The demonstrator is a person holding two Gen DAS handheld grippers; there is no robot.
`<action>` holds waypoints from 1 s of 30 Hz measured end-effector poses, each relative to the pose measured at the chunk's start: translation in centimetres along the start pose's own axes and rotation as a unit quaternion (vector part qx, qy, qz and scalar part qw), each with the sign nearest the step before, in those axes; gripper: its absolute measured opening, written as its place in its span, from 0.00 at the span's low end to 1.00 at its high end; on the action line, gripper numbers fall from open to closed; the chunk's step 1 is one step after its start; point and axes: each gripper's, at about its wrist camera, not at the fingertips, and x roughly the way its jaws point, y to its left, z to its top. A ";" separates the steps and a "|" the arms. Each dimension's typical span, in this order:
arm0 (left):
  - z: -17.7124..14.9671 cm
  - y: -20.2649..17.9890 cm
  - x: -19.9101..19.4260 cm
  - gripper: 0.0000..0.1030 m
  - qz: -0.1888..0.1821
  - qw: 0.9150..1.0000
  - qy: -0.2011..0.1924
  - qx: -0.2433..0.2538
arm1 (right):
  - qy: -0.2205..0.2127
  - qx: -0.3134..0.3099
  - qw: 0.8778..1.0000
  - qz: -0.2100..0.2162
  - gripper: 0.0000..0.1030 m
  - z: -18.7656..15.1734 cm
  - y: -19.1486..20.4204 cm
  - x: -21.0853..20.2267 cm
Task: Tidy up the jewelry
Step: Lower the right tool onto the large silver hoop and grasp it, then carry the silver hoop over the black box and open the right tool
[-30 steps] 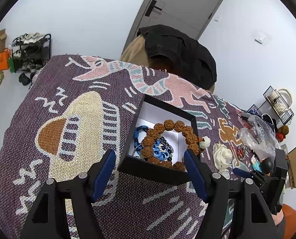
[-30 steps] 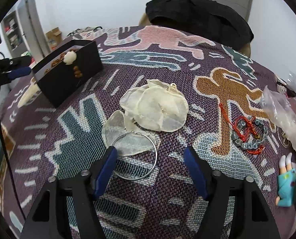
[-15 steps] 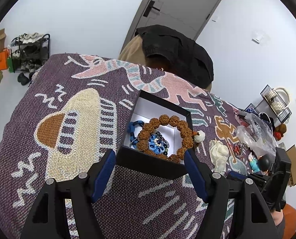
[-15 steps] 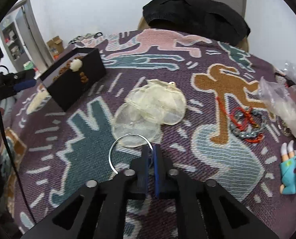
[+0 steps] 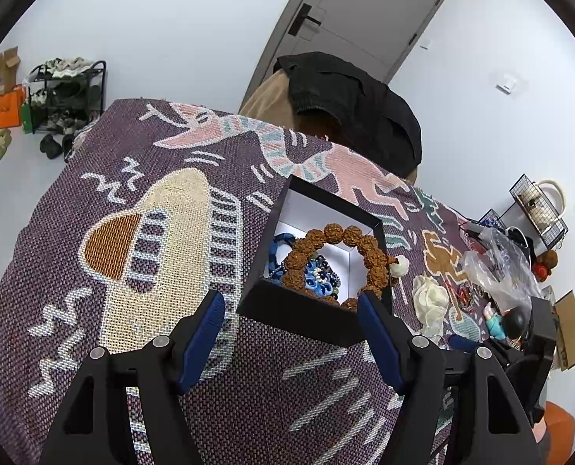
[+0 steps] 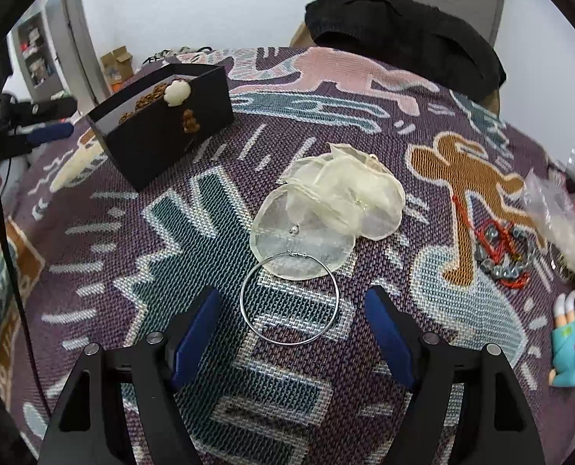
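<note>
White walls and a grey door (image 5: 368, 11) close off the room; a purple woven cloth with cartoon figures (image 5: 140, 240) covers the whole table.

Item one: open black square box with a white lining (image 5: 314, 310), at the middle of the left wrist view, its near wall between the left gripper's (image 5: 291, 333) two blue-padded fingers (image 5: 202, 333). Those fingers stand wide apart, one at each near corner of the box; whether they touch it cannot be told. In the right wrist view the same box sits at 10 o'clock.

Item two: bracelet of large brown knobbly beads (image 5: 306, 248), lying in the box with one side draped over the rim toward 3 o'clock, carrying a cream carved bead (image 5: 399, 265) just outside the wall.

Item three: blue beaded jewellery (image 5: 318, 279), inside the ring of brown beads on the box floor.

Item four: thin silver wire hoop (image 6: 289, 298), flat on the cloth, lying between the right gripper's (image 6: 291, 333) spread blue fingers (image 6: 194, 333), not touched by either.

Item five: pile of sheer cream organza pouches (image 6: 337, 201), at 12 o'clock from the hoop, the nearest round one meeting the hoop's far edge.

Item six: red cord tangled with grey beads (image 6: 500, 248), at 3 o'clock in the right wrist view.

Item seven: crumpled clear plastic bag (image 6: 558, 209), at the right edge beyond the cord.

Item eight: small toy figure in teal clothes (image 6: 566, 348), at 4 o'clock.

Item nine: black garment (image 6: 403, 42) heaped at the table's far edge.
</note>
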 end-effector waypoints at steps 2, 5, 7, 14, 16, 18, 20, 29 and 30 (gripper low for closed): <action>-0.1 0.0 0.0 0.70 -0.002 1.000 0.000 -0.001 | -0.002 0.000 1.000 -0.004 0.50 0.1 -0.2 -0.2; -0.2 0.1 -0.2 0.70 -0.003 1.000 -0.002 0.000 | 0.004 0.003 1.000 0.000 0.49 0.0 -0.4 -0.4; -0.3 0.2 -0.4 0.70 -0.003 1.000 -0.004 -0.002 | 0.006 -0.001 1.000 -0.003 0.49 0.0 -0.2 -0.4; -0.5 1.0 -1.8 0.70 -0.002 1.000 -0.016 -0.016 | -0.041 0.018 0.999 0.015 0.49 1.8 -0.3 -3.9; -0.5 1.4 -2.3 0.70 -0.001 1.000 -0.020 -0.021 | -0.055 0.019 0.998 0.018 0.49 2.7 0.0 -4.9; -0.6 1.7 -2.6 0.70 0.001 0.999 -0.021 -0.027 | -0.072 0.013 0.997 0.019 0.49 4.0 0.6 -5.9; -0.7 2.1 -3.1 0.70 0.002 0.999 -0.024 -0.032 | -0.084 0.009 0.996 0.025 0.49 5.0 1.3 -6.4; -0.9 3.4 -4.8 0.70 0.014 0.998 -0.038 -0.046 | -0.105 -0.022 0.993 0.053 0.49 9.1 5.6 -6.5; -0.9 3.5 -5.0 0.70 0.015 0.998 -0.039 -0.047 | -0.105 -0.025 0.992 0.057 0.49 9.5 6.2 -6.4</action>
